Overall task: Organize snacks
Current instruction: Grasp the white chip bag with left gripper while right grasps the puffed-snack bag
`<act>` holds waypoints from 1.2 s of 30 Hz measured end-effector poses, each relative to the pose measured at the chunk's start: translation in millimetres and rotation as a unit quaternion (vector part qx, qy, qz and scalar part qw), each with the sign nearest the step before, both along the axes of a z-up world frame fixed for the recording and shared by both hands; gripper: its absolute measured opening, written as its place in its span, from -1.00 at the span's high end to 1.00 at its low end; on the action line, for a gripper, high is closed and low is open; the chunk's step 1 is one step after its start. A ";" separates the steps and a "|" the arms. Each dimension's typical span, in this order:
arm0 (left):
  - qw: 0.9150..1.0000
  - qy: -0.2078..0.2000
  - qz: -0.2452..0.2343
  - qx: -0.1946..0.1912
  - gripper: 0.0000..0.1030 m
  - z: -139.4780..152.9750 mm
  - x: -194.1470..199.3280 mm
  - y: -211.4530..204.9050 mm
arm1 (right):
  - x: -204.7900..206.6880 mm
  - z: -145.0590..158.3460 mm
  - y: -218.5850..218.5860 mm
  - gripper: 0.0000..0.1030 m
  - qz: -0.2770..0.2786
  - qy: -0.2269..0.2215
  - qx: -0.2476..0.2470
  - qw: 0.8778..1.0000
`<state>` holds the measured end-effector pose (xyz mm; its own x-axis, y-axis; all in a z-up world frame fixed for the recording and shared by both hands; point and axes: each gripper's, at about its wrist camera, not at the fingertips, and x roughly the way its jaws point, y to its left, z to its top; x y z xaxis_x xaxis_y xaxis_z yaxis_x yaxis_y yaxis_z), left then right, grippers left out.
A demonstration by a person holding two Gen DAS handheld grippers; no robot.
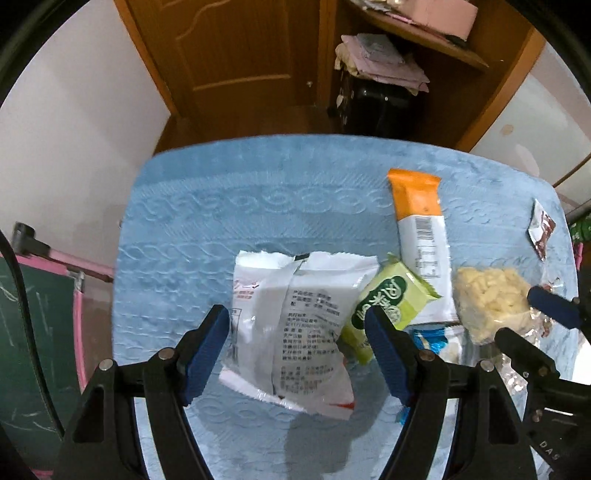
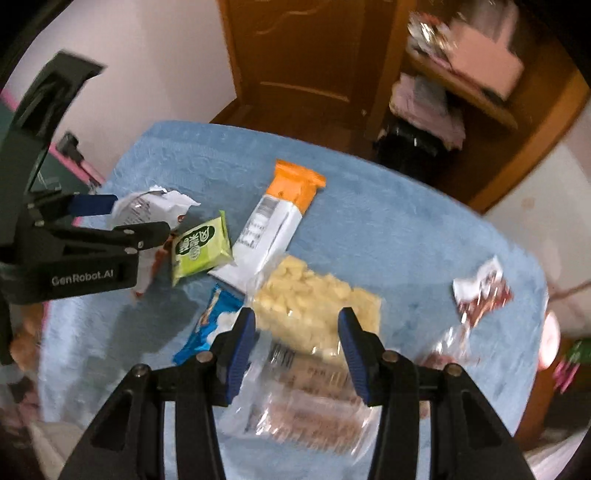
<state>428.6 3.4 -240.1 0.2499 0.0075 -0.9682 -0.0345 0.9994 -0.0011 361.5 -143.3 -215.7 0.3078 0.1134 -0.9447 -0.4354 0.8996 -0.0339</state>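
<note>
Snacks lie on a blue cloth-covered table (image 1: 192, 236). My left gripper (image 1: 299, 321) is open, its fingers on either side of a white snack bag (image 1: 295, 328). Beside it lie a green packet (image 1: 391, 299), an orange-and-white bar (image 1: 421, 236), a blue wrapper (image 1: 428, 338) and a clear bag of pale puffs (image 1: 491, 299). My right gripper (image 2: 297, 325) is open over the clear puff bag (image 2: 317, 310). The right wrist view also shows the green packet (image 2: 201, 245), the orange bar (image 2: 277, 221), the blue wrapper (image 2: 210, 325) and the left gripper (image 2: 125, 218) around the white bag (image 2: 147, 206).
A small red-and-white packet (image 2: 484, 291) lies at the table's right side, with a clear wrapper (image 2: 447, 347) near it. A wooden door (image 1: 236, 55) and shelves with pink boxes (image 1: 424, 22) stand behind. A green chalkboard (image 1: 26, 332) stands at the left.
</note>
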 end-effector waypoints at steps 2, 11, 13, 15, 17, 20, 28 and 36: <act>1.000 0.010 0.006 -0.008 -0.45 -11.6 2.3 4.3 | 1.5 -3.0 3.9 0.03 0.014 0.001 -0.004 1.000; 0.997 0.013 0.044 -0.066 -0.63 -40.8 8.2 25.2 | -9.6 -15.3 22.7 -0.33 0.114 -0.020 -0.057 0.992; 0.995 0.013 0.052 -0.080 -0.63 -44.4 9.6 29.9 | -13.6 -20.8 28.0 -0.33 0.130 -0.038 -0.083 0.987; 0.994 0.011 0.058 -0.090 -0.63 -47.1 9.6 32.5 | -11.4 -24.9 30.2 -0.32 0.127 -0.044 -0.091 0.987; 0.994 0.011 0.055 -0.094 -0.63 -46.8 8.4 33.9 | -4.7 -25.6 29.8 -0.26 0.111 -0.040 -0.080 0.990; 0.992 0.019 0.041 -0.120 -0.63 -43.7 1.5 38.7 | 7.8 -24.4 21.2 -0.19 0.081 -0.023 -0.045 0.995; 0.994 0.021 0.030 -0.108 -0.56 -42.0 -8.8 31.0 | 14.5 -19.7 9.4 -0.04 0.050 -0.024 -0.007 0.998; 0.997 -0.016 0.018 -0.076 0.20 -20.6 -23.5 18.3 | 9.6 6.3 -11.0 0.09 0.018 -0.029 0.036 0.999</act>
